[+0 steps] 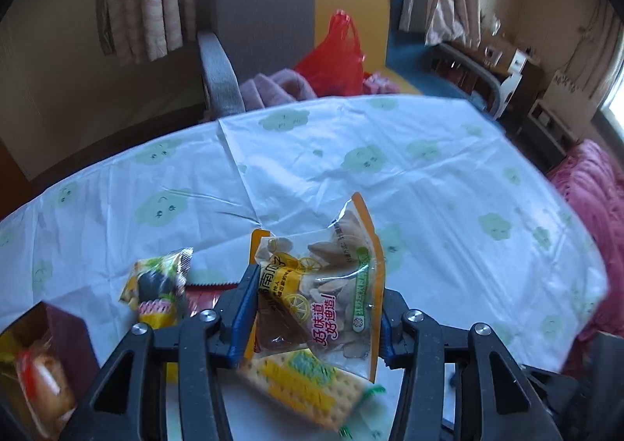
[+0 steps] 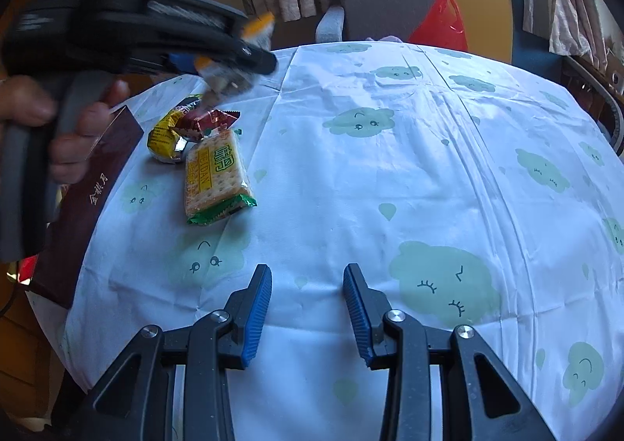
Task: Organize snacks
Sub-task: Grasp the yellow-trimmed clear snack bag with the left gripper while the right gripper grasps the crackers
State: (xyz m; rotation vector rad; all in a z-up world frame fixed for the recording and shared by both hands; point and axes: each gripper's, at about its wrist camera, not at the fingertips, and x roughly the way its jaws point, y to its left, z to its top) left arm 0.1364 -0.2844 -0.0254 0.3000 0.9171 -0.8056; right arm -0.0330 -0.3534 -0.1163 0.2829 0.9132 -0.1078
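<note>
Left gripper [image 1: 316, 308] pinches a clear orange-edged pumpkin-seed packet [image 1: 331, 285], lifted above the table's left edge. Below it on the cloud-print tablecloth [image 2: 390, 187]: cracker packet [image 2: 216, 175], yellow snack pack [image 2: 165, 136], red candy wrapper [image 2: 210, 119], all touching, beside a maroon box [image 2: 89, 199] at that edge. Right gripper [image 2: 308, 308] spread, empty, over the near edge.
</note>
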